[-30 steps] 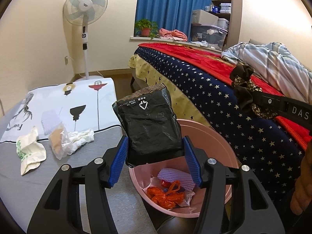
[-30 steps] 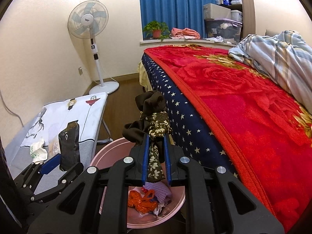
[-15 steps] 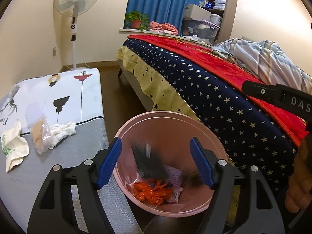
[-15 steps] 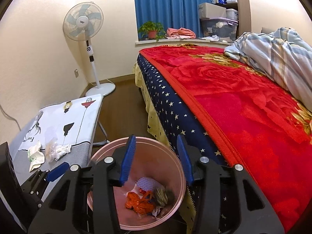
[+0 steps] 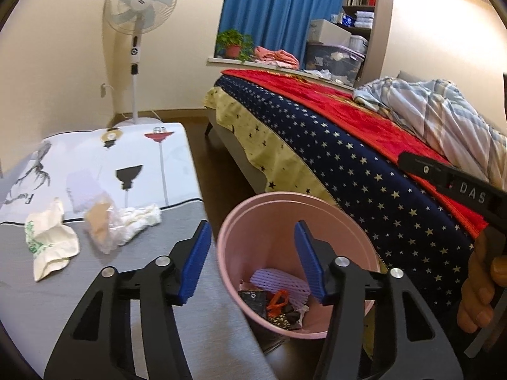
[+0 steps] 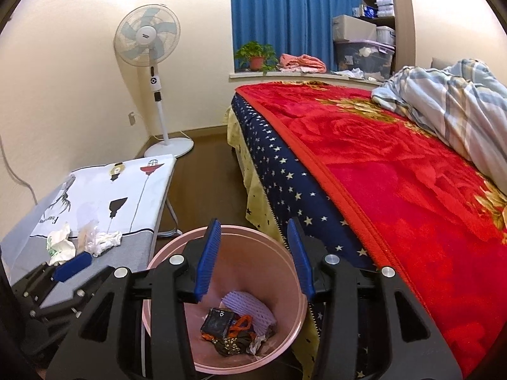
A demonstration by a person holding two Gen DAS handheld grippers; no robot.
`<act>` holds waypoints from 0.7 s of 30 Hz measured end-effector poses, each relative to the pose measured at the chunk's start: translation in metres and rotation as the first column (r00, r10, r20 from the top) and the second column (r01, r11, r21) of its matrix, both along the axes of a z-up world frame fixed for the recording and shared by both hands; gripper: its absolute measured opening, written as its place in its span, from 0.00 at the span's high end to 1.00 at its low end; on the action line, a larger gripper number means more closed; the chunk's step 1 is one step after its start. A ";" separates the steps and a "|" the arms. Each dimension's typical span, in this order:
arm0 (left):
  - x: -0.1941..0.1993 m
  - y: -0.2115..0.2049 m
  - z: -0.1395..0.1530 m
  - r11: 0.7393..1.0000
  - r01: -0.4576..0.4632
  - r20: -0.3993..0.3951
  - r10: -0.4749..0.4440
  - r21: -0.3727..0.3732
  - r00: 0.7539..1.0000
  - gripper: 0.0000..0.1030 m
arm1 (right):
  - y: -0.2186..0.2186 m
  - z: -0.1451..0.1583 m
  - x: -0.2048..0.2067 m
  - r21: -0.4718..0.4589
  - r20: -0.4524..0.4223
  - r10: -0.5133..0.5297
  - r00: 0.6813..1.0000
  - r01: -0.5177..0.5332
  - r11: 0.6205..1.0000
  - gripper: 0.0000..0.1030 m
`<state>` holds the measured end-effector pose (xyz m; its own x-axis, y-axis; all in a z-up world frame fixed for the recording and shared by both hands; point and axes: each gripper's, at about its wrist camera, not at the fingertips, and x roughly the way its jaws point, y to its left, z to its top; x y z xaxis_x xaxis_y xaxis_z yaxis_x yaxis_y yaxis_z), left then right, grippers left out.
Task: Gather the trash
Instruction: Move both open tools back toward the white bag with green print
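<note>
A pink bin (image 5: 279, 218) (image 6: 253, 253) stands between the ironing board and the bed. Inside lie a black packet (image 5: 253, 299) (image 6: 218, 319), a dark floral cloth (image 6: 229, 345), orange scraps (image 5: 277, 299) and purple foam netting (image 5: 279, 281). My left gripper (image 5: 252, 262) is open and empty, above the bin's left rim. My right gripper (image 6: 253, 261) is open and empty above the bin. On the ironing board (image 5: 31, 300) lie a white and green wrapper (image 5: 50, 243), a clear plastic bag (image 5: 101, 221) and a crumpled white tissue (image 5: 139, 218).
A bed with a red blanket (image 6: 396, 164) and star-print sheet (image 5: 364, 190) runs along the right. A standing fan (image 5: 136, 31) is by the far wall. A striped quilt (image 6: 443, 101) lies on the bed. A potted plant (image 6: 255, 53) sits on the sill.
Both grippers opened. The black packet fell from the left gripper and the dark floral cloth from the right gripper into the pink bin. The left gripper shifted left toward the board.
</note>
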<state>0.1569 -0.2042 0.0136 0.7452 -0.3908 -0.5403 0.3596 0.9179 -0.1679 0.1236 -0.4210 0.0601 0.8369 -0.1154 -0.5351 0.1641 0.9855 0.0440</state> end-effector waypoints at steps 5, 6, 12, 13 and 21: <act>-0.004 0.023 0.007 0.999 -0.035 0.013 0.035 -0.005 0.999 0.52 | 0.009 0.001 -0.001 -0.014 0.010 0.020 1.000 -0.020 1.000 0.57; -0.004 0.027 0.008 0.999 -0.044 0.015 0.044 -0.005 0.999 0.52 | 0.010 0.001 0.000 -0.016 0.010 0.023 1.000 -0.023 1.000 0.57; -0.005 0.047 0.011 0.997 -0.072 0.023 0.072 -0.010 0.997 0.54 | 0.023 0.001 0.000 -0.027 0.012 0.047 0.999 -0.046 0.999 0.57; -0.005 0.050 0.012 0.997 -0.077 0.024 0.077 -0.010 0.997 0.54 | 0.026 0.002 0.001 -0.028 0.014 0.054 0.998 -0.053 0.998 0.57; -0.007 0.073 0.013 0.995 -0.104 0.031 0.104 -0.008 0.994 0.54 | 0.057 0.003 0.008 -0.019 0.029 0.125 0.992 -0.125 0.992 0.57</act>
<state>0.1501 -0.1316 0.0261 0.7986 -0.3135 -0.5137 0.2675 0.9496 -0.1637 0.1321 -0.3639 0.0631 0.8608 -0.0175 -0.5086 0.0382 0.9988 0.0304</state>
